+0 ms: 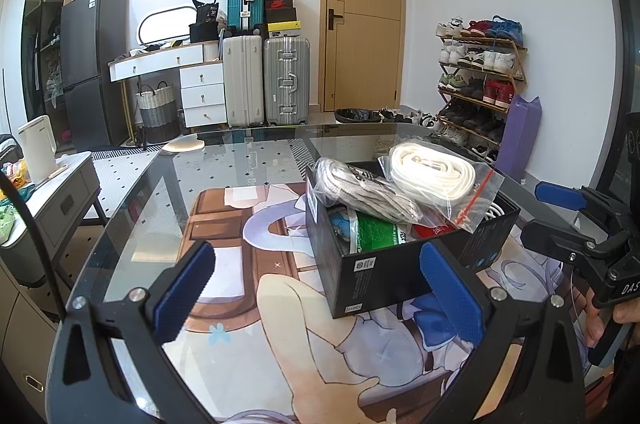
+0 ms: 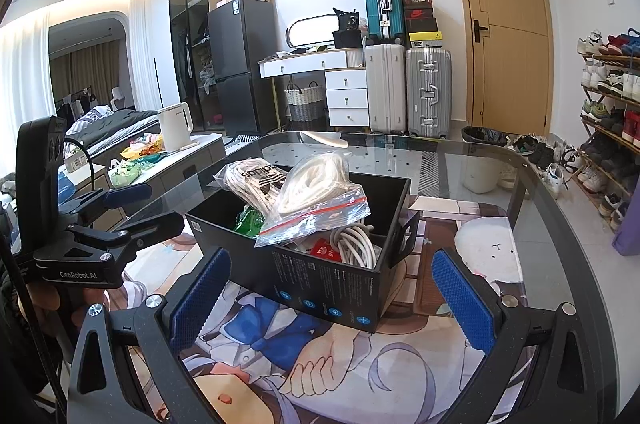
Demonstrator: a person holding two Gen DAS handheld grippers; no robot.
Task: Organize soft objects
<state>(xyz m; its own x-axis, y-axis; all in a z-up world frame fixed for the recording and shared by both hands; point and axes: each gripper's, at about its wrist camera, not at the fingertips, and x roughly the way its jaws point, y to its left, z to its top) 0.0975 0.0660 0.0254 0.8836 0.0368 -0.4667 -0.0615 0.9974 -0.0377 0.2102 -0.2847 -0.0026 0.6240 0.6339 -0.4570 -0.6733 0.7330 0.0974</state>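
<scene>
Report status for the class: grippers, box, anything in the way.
Left gripper open, empty. Right gripper open, empty. Box on the table, heaped with bags above its rim. Nothing blocks either gripper.

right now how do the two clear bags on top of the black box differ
The bag of white laces has a red zip strip across its mouth and holds plain white flat laces; the bag of speckled laces holds grey-flecked laces and black printed lettering, with no red strip in view. The white bag overhangs the box rim toward the right tongs; the speckled bag lies farther left. Both are clear plastic, piled on top of the box's contents.
</scene>
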